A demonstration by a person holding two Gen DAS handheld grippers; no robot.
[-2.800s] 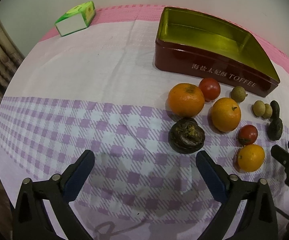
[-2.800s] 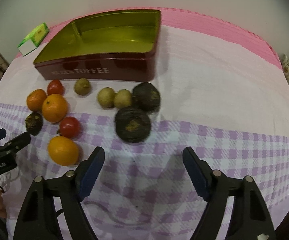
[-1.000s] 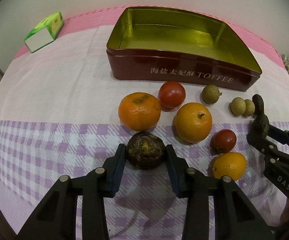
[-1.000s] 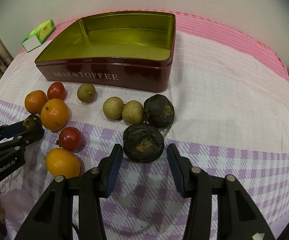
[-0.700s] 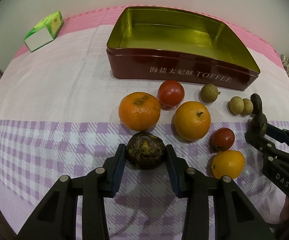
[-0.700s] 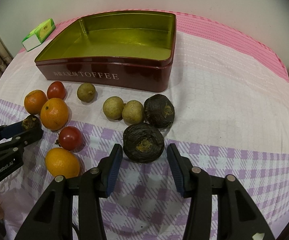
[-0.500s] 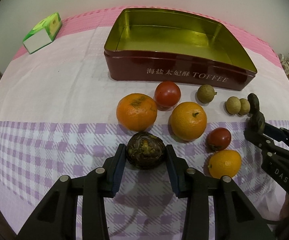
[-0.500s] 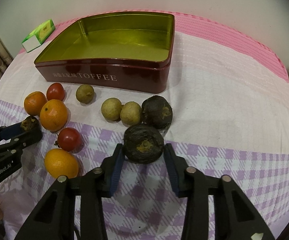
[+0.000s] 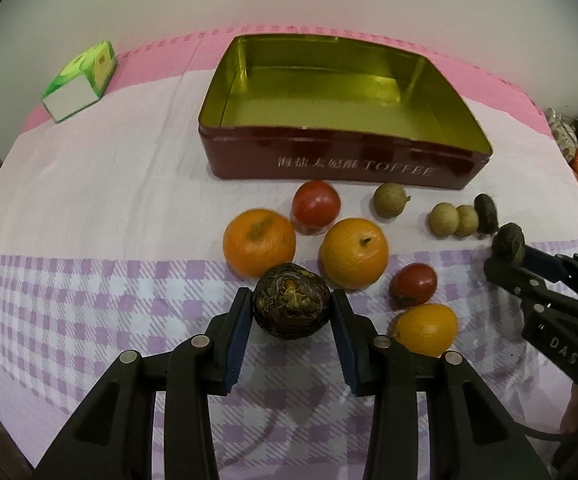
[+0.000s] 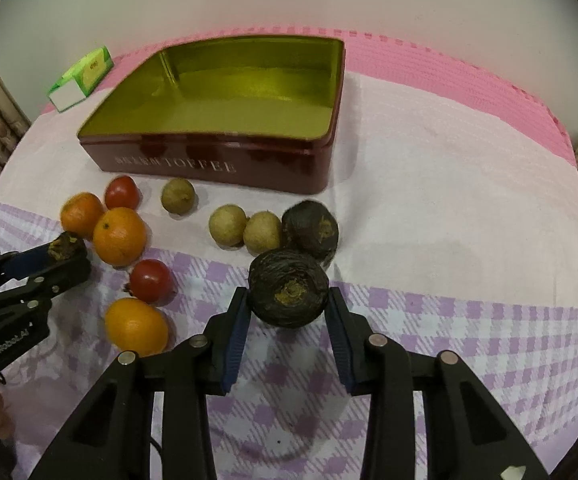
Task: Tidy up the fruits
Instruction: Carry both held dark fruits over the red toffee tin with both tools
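Left wrist view: left gripper (image 9: 291,310) clamps dark wrinkled round fruit (image 9: 291,306); right gripper (image 10: 287,306) clamps dark ridged round fruit (image 10: 287,294) likewise.

We see our left hand-held gripper (image 9: 291,310) clamped on a dark wrinkled fruit (image 9: 290,306) above the checked cloth (image 9: 89,280). Beyond it lie two oranges (image 9: 259,241), a tomato (image 9: 315,207) and the open toffee tin (image 9: 369,166). At right, our right hand-held gripper (image 9: 509,250) grips another dark fruit (image 9: 509,241).
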